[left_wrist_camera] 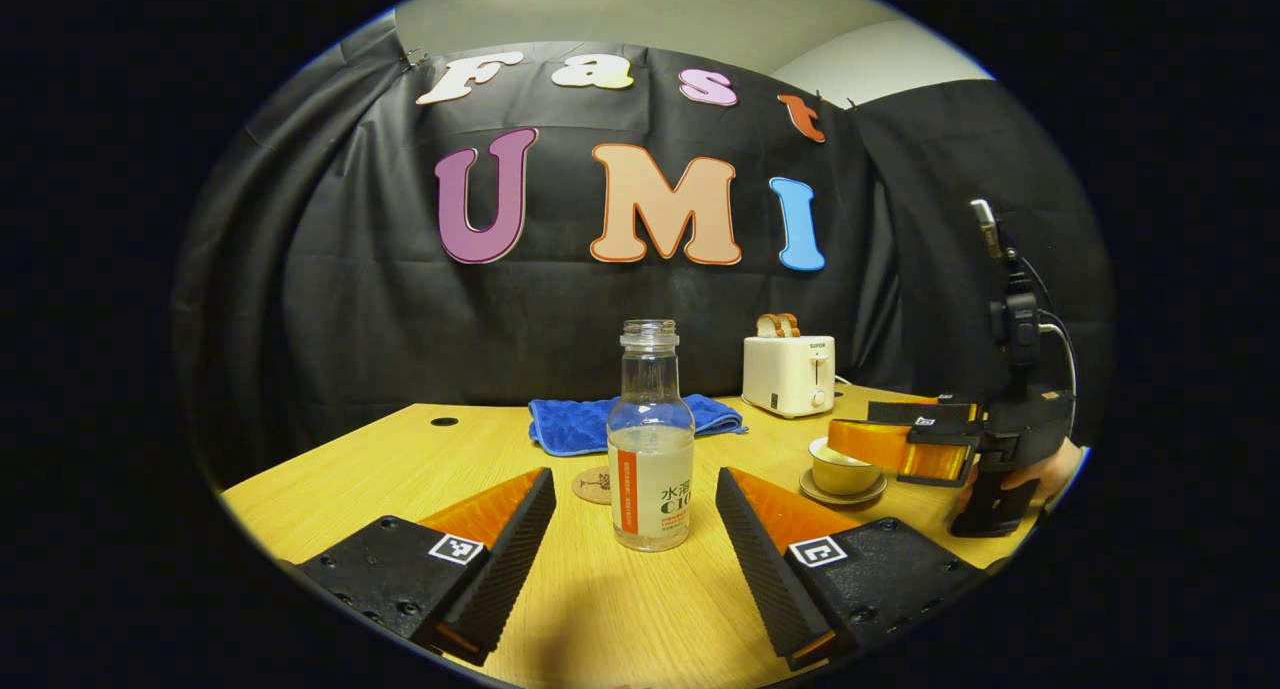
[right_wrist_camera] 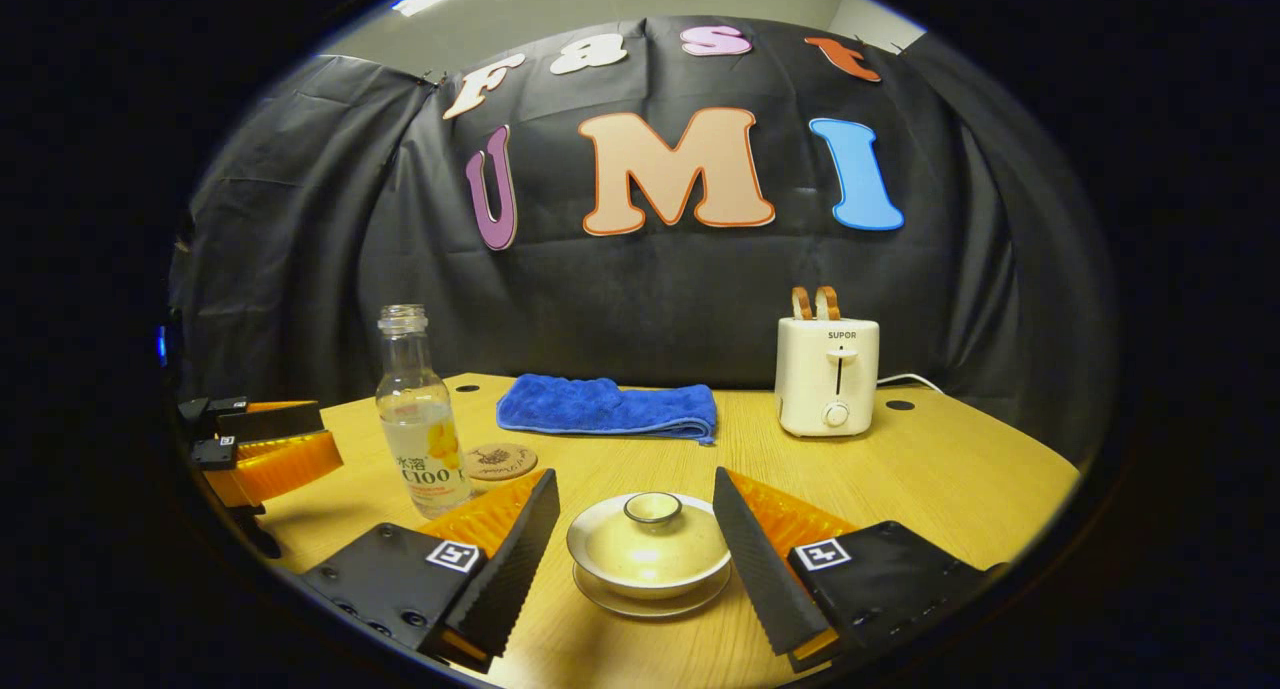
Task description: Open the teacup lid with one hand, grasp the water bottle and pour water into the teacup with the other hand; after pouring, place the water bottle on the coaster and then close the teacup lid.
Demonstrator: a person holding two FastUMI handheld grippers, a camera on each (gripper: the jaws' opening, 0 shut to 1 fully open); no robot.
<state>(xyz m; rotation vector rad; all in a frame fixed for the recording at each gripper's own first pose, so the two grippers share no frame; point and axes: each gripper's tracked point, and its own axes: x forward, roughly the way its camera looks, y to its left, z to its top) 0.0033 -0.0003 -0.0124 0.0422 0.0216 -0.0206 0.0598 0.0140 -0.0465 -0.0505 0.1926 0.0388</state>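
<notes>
Fingers spread, teacup base occluded

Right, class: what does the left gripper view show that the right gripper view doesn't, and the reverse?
Left gripper view: a hand holding the right gripper, plus the clear labelled water bottle standing between its own open jaws. Right gripper view: the left gripper at the left edge, plus the cream lidded teacup between its own open jaws. Shared: bottle, teacup, folded blue towel, white toaster, round brown coaster, wooden table.
</notes>
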